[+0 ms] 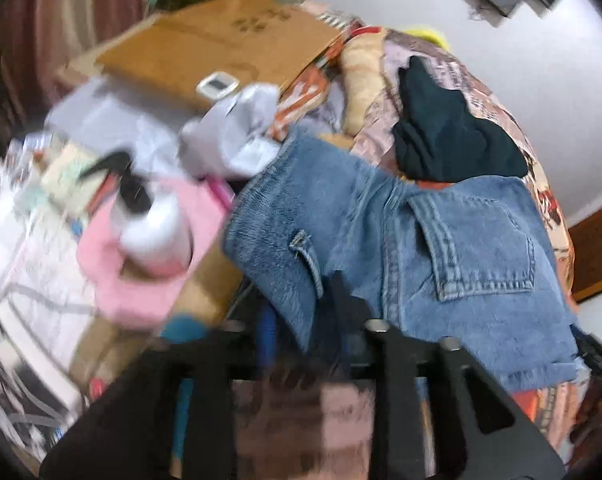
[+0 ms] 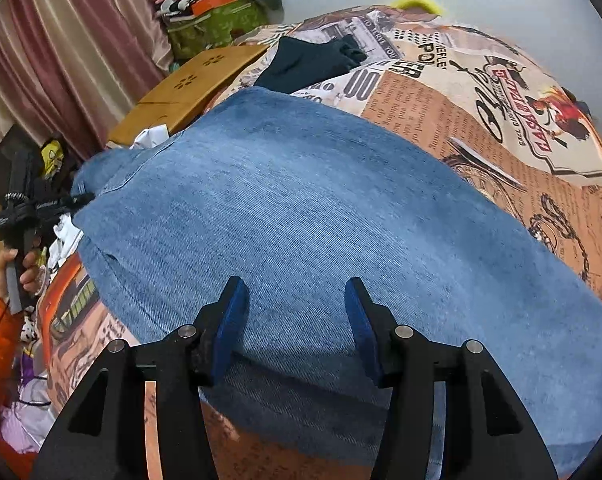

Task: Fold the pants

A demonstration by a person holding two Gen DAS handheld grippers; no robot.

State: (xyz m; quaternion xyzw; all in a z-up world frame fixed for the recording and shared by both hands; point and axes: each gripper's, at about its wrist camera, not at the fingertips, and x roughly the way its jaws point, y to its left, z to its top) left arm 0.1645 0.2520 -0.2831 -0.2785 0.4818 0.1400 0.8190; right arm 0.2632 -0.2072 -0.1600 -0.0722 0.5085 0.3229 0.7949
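Blue denim pants lie across the printed bedspread. In the right wrist view the pants (image 2: 301, 208) fill the middle as a broad flat panel. My right gripper (image 2: 297, 308) hovers just above the near part of the denim, jaws wide apart and empty. In the left wrist view, which is blurred, the waist end of the pants (image 1: 401, 248) with a back pocket is lifted off the bed. My left gripper (image 1: 333, 312) is shut on the denim's waistband edge. The left gripper and the hand holding it also show in the right wrist view (image 2: 25, 216) at the far left.
A dark garment (image 2: 309, 62) lies on the bedspread (image 2: 481, 120) beyond the pants. A brown cardboard box (image 2: 189, 88) sits at the bed's left edge. Beside the bed are a pink cloth (image 1: 141, 264), a white bottle (image 1: 157, 232) and clutter. Curtains (image 2: 61, 48) hang at left.
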